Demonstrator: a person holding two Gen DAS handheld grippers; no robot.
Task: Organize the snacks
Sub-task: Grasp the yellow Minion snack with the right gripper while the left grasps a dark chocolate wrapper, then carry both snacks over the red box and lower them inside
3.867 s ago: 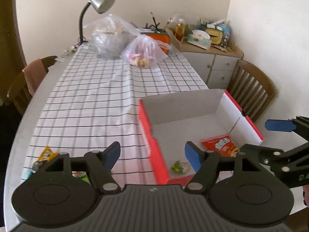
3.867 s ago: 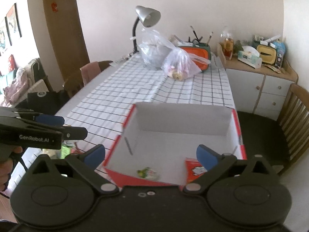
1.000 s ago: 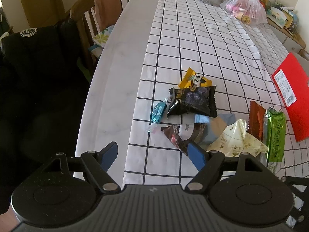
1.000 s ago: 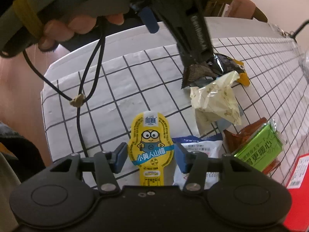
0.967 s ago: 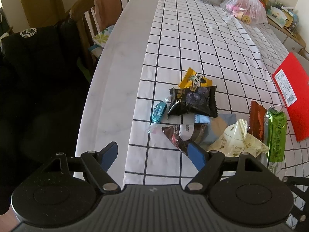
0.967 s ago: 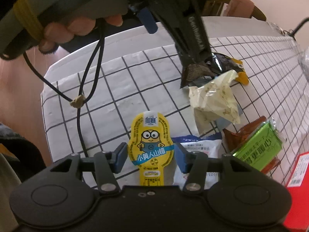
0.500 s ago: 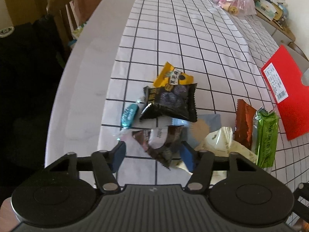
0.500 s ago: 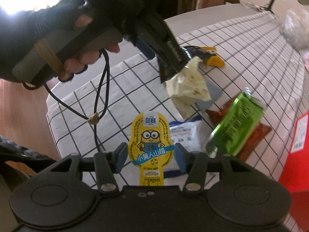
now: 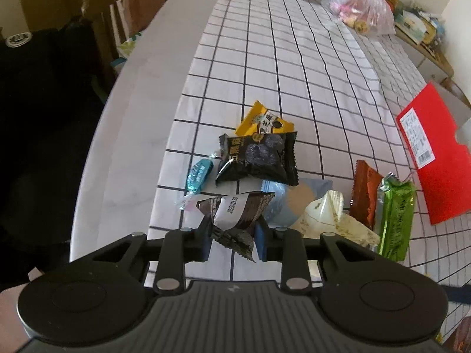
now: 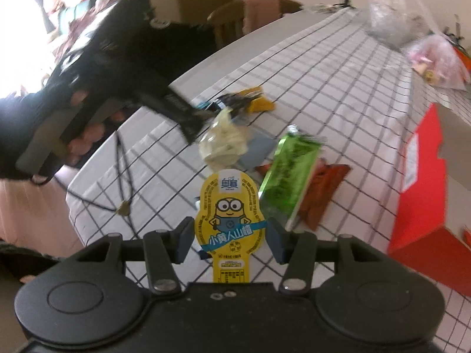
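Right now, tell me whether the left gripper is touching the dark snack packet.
Touching: the left wrist view shows the left gripper pads pressing both sides of the dark snack packet.

Beyond our jaws we see a checked tablecloth, a wooden chair and a sideboard.

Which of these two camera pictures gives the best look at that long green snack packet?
The left wrist view: the green packet lies sharp and unblurred beside the orange-brown wrapper. The right wrist view shows it larger but smeared by motion.
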